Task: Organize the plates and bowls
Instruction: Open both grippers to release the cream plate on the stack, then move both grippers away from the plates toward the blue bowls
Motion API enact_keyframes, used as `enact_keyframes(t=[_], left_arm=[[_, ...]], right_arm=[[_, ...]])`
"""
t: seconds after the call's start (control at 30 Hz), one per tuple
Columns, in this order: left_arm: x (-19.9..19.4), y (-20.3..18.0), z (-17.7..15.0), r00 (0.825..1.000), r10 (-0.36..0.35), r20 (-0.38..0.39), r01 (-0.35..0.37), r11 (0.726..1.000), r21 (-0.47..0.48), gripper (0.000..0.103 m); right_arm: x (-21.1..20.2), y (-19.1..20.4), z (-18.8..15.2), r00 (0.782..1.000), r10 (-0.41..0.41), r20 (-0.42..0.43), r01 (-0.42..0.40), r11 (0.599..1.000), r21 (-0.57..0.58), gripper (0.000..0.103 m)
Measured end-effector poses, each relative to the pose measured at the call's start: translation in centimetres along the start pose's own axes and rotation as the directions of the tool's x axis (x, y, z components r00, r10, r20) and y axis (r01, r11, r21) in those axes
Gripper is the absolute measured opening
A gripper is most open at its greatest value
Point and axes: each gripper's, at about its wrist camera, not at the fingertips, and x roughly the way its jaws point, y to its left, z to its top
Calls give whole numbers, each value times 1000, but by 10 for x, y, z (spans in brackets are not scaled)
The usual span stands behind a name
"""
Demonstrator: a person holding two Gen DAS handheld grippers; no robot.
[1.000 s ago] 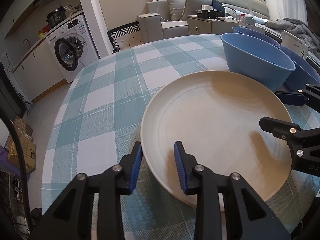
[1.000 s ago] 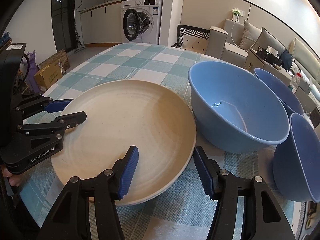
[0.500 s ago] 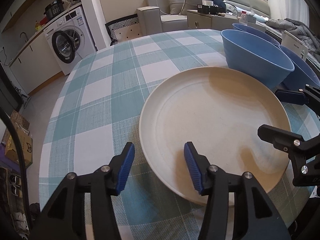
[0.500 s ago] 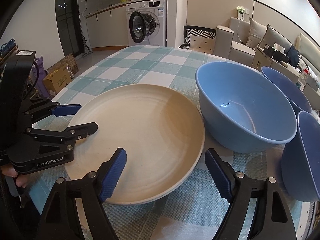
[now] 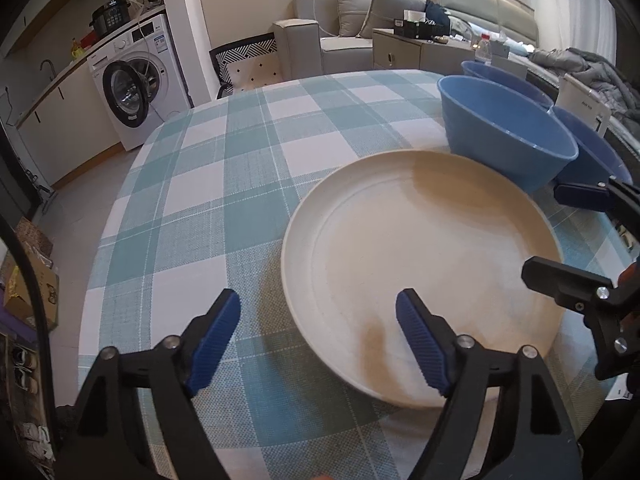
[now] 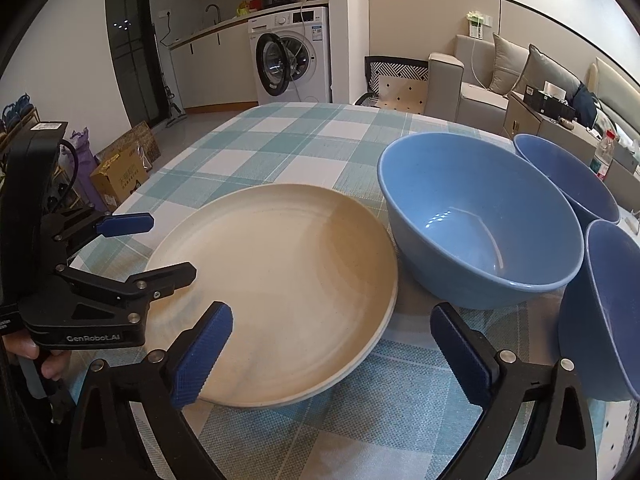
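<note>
A wide cream plate (image 5: 420,264) (image 6: 280,276) lies on the checked tablecloth (image 5: 240,184) (image 6: 280,140); its right edge shows a double rim. My left gripper (image 5: 318,320) (image 6: 160,246) straddles the plate's near-left rim, jaws opening, pads clear of it. At the plate's near-right rim my right gripper (image 6: 330,320) (image 5: 546,232) is also opening and touches nothing. A large blue bowl (image 6: 480,220) (image 5: 504,140) stands just right of the plate. Two more blue bowls (image 6: 568,176) (image 6: 612,308) sit beyond and beside it.
The table's rounded edge (image 5: 116,240) drops to the floor on the left, where a cardboard box (image 6: 120,176) stands. A washing machine (image 6: 292,56) and a grey sofa (image 5: 340,36) lie beyond the table. A hand (image 6: 32,356) grips the left tool.
Both grippers have gone from closed on the plate's rim to wide open, letting it go. The plate has settled on the cloth. Both views have drawn back slightly.
</note>
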Motion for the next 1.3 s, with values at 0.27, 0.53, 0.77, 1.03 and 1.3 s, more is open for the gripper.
enact_keyframes(t=[0.27, 0.53, 0.77, 1.03, 1.3], left_arm=[[-12, 4, 4, 999, -43, 33, 44, 998, -35, 103], [-23, 3, 11, 995, -71, 70, 75, 995, -59, 103], [-29, -1, 18, 991, -91, 94, 99, 992, -82, 103], [-35, -23, 38, 989, -100, 113, 105, 994, -42, 103], [-32, -42, 59, 986, -115, 119, 117, 993, -11, 103]], right_arm=[[-16, -4, 6, 999, 25, 31, -25, 1000, 13, 102], [-38, -14, 10, 997, 23, 77, -25, 999, 35, 102], [-60, -31, 13, 992, 22, 122, -32, 996, 81, 102], [-77, -51, 14, 989, 12, 149, -31, 991, 131, 102], [-79, -82, 11, 992, 5, 129, -35, 972, 232, 102]])
